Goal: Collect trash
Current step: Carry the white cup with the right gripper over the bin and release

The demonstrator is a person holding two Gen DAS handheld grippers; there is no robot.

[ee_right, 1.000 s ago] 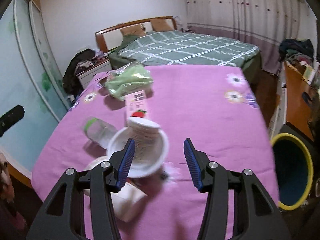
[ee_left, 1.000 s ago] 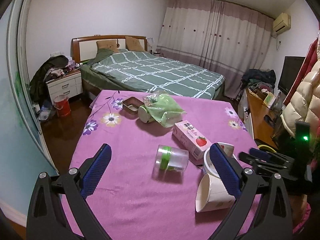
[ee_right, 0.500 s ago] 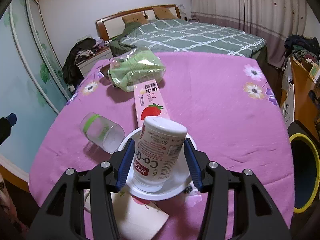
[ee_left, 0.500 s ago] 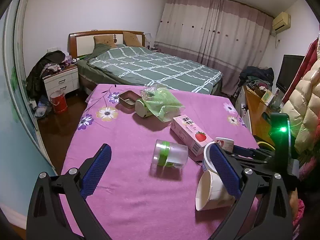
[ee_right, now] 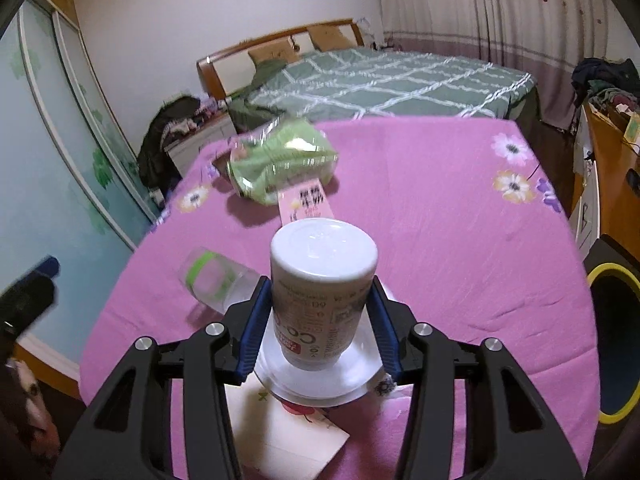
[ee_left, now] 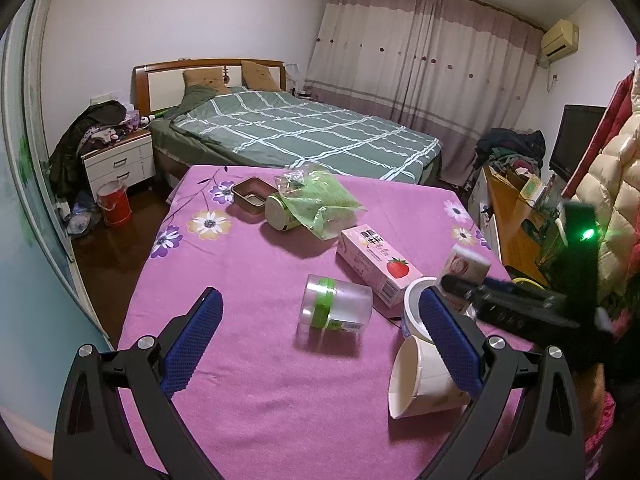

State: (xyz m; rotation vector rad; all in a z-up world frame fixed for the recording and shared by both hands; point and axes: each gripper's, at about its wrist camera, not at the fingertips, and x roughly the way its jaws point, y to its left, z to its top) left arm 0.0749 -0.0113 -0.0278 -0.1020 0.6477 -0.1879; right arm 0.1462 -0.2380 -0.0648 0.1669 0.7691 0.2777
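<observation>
Purple flowered cloth (ee_left: 256,384) is covering the table we're working at, and there's a fair bit of trash sitting on it. Our right gripper (ee_right: 320,324) is closing its blue pads on a white plastic bottle (ee_right: 322,284) with a printed label; both pads are looking pressed against its sides. The bottle is sitting tilted in a white bowl (ee_right: 320,384), right at the near edge of the table. A paper cup (ee_left: 420,388) is lying on its side just beside that bowl.

Our left gripper (ee_left: 320,340) is hovering over the cloth with its jaws spread wide and nothing between them. Just ahead of it a clear jar with a green band (ee_left: 334,306) is lying on its side, and behind that a pink strawberry milk carton (ee_left: 376,264) is lying flat. Farther back we're seeing a crumpled green plastic bag (ee_left: 320,204) over a can and a small brown tray (ee_left: 250,196). A yellow-rimmed bin (ee_right: 612,344) is standing on the floor to the right of the table.
</observation>
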